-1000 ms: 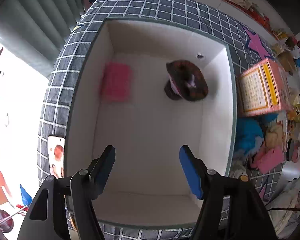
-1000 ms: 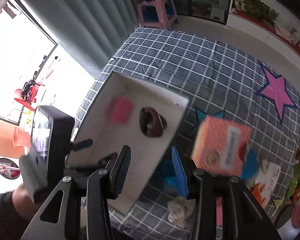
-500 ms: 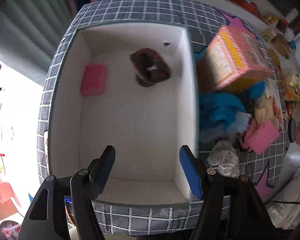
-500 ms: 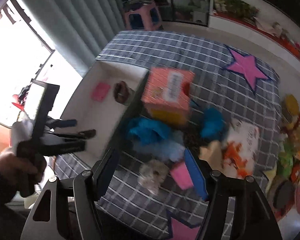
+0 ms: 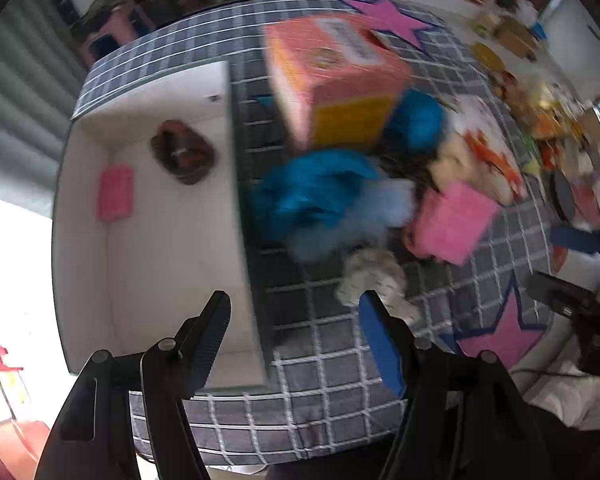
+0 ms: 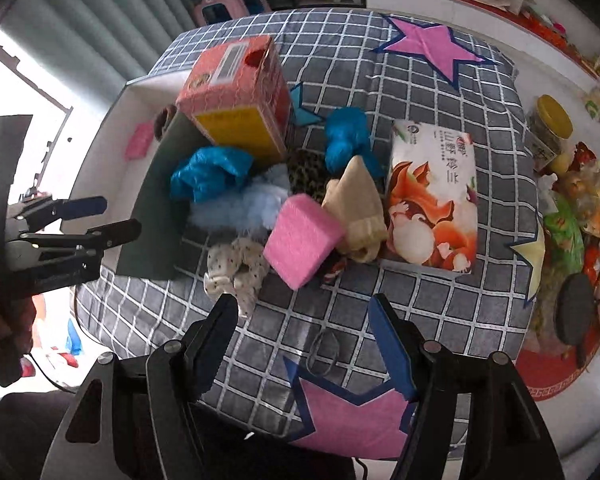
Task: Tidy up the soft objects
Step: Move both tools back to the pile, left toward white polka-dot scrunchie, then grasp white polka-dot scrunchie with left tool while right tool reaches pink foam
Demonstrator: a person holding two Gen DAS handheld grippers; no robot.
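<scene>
A heap of soft things, with a pink sponge (image 6: 300, 238) and spotted scrunchie (image 6: 236, 270) nearest, lies right of the white box (image 5: 80, 216), which holds a dark scrunchie (image 5: 182, 152). The right gripper (image 6: 300, 332) and left gripper (image 5: 292, 326) hover wide apart, empty.

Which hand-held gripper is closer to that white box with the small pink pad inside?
Left. The left hand-held gripper hangs open over the near edge of the white box. The right hand-held gripper is off beside it, open above the checked cloth.
</scene>
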